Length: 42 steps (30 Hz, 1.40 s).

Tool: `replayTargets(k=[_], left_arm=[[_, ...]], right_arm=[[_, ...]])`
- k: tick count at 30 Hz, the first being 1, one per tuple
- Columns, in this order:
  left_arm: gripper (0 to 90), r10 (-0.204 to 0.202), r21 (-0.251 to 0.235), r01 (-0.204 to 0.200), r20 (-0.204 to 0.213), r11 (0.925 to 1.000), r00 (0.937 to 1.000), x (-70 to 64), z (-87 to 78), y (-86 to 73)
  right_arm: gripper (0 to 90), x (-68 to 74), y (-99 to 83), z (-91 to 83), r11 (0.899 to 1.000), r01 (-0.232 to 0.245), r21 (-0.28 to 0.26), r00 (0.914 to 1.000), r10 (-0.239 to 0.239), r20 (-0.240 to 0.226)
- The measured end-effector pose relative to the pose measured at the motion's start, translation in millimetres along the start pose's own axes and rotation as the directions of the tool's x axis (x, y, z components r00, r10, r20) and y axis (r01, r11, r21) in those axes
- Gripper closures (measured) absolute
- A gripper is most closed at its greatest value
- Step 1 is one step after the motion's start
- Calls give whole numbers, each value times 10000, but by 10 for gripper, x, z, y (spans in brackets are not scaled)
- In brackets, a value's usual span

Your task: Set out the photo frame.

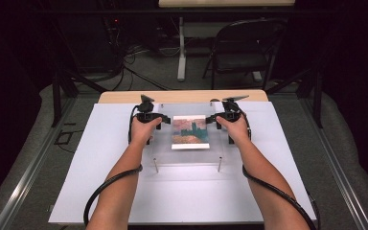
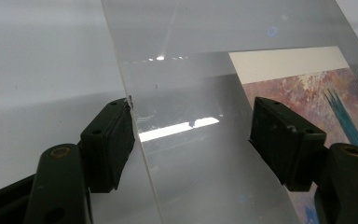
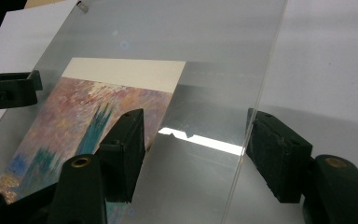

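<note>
We hold the left claw (image 1: 166, 118) spread across the left edge of the clear sheet (image 1: 187, 155), one jaw on either side of it. The right claw (image 1: 212, 119) is likewise spread across the right edge. The sheet stands on metal pins (image 1: 156, 166) above the white surface (image 1: 100, 143). A painted print (image 1: 190, 132) lies between the claws, seen through the sheet.

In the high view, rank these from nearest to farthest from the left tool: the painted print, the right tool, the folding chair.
1. The painted print, just to the right of the left tool, under the clear acrylic sheet.
2. The right tool, across the print at the sheet's opposite edge.
3. The folding chair, on the floor beyond the table, far right.
</note>
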<state>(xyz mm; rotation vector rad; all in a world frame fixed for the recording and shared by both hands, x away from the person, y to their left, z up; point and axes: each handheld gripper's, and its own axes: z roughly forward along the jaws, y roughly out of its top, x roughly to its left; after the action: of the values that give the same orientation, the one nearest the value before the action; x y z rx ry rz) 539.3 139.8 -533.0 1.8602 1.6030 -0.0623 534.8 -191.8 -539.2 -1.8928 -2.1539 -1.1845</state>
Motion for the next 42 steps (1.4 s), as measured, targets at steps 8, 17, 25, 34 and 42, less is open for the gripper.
replayTargets(k=[8,17,25,34,42], left_arm=[[384,-287,-46,288,70,9996,9996,30,-26,1],[386,6,91,-5,-90,10000,10000,-40,-109,42],[406,265,-76,-266,-125,9996,9996,-110,-245,51],[432,532,-245,-536,-170,9983,9984,-203,-385,55],[474,973,-423,-978,-137,9943,9952,-286,-601,39]], right_arm=[[440,-40,23,-41,9989,-401,225,9991,404,-140],[438,10,41,-99,9996,-149,253,9999,149,-2],[439,105,42,-223,9995,301,-62,9995,-301,43],[450,171,4,-362,9972,614,-426,9981,-612,57],[455,316,1,-546,9891,1330,-634,9910,-1317,242]])
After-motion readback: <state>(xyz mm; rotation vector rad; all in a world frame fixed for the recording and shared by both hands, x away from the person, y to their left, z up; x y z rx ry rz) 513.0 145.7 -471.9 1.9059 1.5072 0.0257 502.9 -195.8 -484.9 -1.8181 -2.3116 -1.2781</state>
